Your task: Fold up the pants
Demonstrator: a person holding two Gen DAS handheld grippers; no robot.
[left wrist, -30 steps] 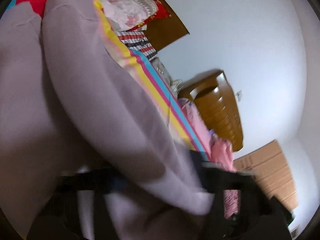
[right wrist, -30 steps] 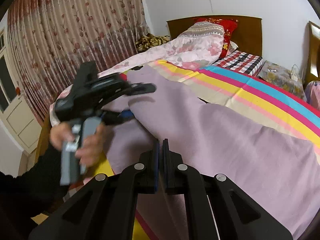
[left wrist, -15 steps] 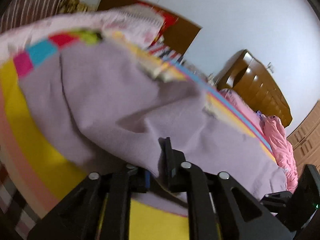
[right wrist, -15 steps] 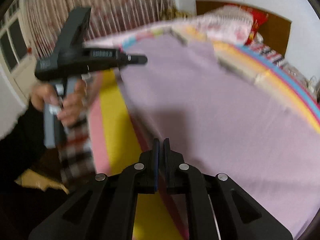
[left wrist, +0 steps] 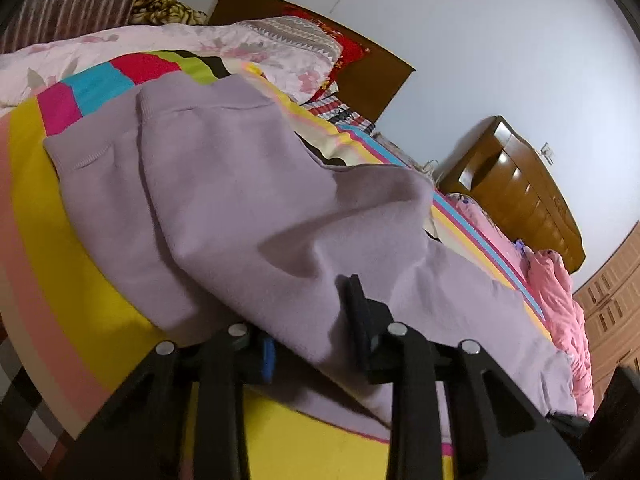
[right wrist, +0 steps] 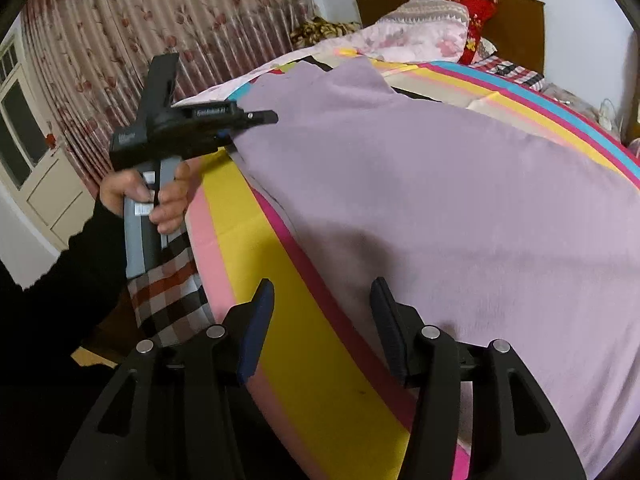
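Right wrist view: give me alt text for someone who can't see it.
The right gripper hangs open over the edge of a striped bed, nothing between its fingers. Lilac pants lie spread across the bed; at left, a hand holds the left gripper at their edge.

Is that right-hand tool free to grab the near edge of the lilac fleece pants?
Probably yes: the right gripper, jaws just opened and empty, hangs by the pants edge with nothing between.
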